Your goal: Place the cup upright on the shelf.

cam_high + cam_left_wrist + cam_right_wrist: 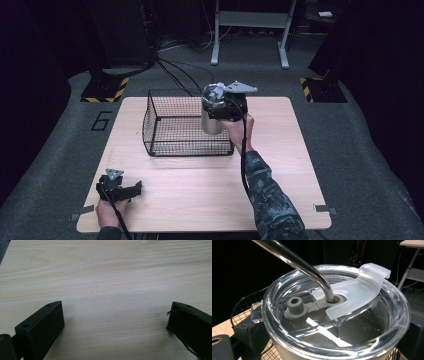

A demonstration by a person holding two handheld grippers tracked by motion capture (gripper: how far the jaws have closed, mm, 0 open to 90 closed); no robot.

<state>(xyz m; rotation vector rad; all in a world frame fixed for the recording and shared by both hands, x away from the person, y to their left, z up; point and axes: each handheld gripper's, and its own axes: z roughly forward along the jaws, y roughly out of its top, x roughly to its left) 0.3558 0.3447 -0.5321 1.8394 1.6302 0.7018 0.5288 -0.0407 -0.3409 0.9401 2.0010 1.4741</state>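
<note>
A steel tumbler (211, 123) with a clear lid (342, 322) and a bent metal straw (294, 260) stands upright between the jaws of my right gripper (220, 107), which is shut on it. The tumbler sits within the right end of a black wire basket (150, 125); I cannot tell whether it touches the basket floor. In the right gripper view the right gripper (329, 340) clasps the tumbler from both sides, with basket mesh (244, 307) below. My left gripper (136, 190) rests low at the table's near left, open, with bare wood between its jaws (115, 315).
The light wooden table (200, 190) carries the basket at its far middle. Beyond the table lie cables (172, 70), a white frame stand (250, 30) and hazard-striped bases (105, 90) on the dark floor.
</note>
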